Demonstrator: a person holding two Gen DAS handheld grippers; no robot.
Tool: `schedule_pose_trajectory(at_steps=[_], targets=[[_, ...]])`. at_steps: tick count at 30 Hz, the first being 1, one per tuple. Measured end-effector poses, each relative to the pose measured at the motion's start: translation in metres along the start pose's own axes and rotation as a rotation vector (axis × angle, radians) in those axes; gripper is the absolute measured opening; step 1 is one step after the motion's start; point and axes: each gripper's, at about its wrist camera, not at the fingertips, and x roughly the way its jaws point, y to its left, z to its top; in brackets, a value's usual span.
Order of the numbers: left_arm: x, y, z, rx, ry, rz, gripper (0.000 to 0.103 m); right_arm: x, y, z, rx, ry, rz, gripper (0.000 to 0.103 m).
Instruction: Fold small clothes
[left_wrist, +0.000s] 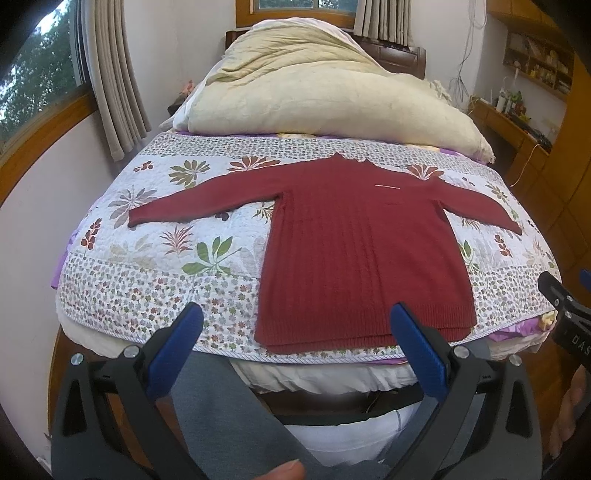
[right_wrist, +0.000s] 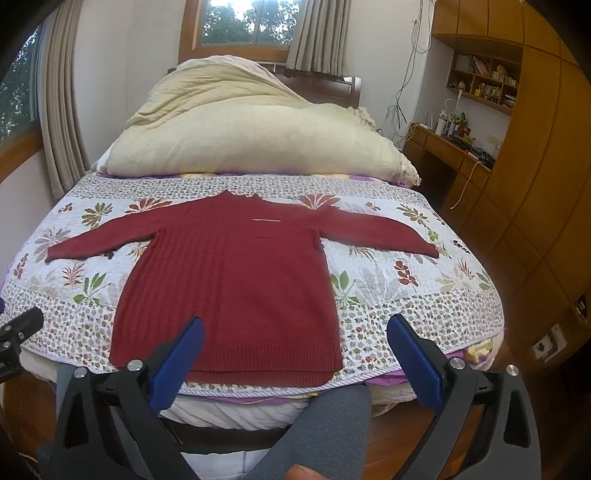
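A dark red knitted sweater (left_wrist: 354, 251) (right_wrist: 236, 280) lies flat on the floral quilt (left_wrist: 155, 266) (right_wrist: 406, 291), both sleeves spread out sideways and its hem at the near bed edge. My left gripper (left_wrist: 297, 314) hovers open just short of the hem, its blue pads (left_wrist: 177, 347) wide apart and holding nothing. Equally open and holding nothing, my right gripper (right_wrist: 295, 328) hangs in front of the hem's right half. The right gripper's black body (left_wrist: 565, 310) shows at the left wrist view's right edge; the left one's body (right_wrist: 14, 339) shows at the right wrist view's left edge.
A bulky cream duvet (left_wrist: 314, 92) (right_wrist: 251, 136) is heaped at the head of the bed. Curtains (left_wrist: 114, 81) and windows are on the left and behind. A wooden desk (right_wrist: 450, 147) and wardrobe (right_wrist: 546, 184) stand to the right. Grey-clad legs (right_wrist: 325, 435) are below.
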Motion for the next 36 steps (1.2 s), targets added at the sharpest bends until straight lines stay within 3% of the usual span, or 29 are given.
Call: schedule_pose_trajectory(at_steps=[36], targets=[[0.007,0.007,0.009,-0.003,0.003,0.019,0.100,0.011,0.007,0.005,-0.012,0.012,0.004,0.099]])
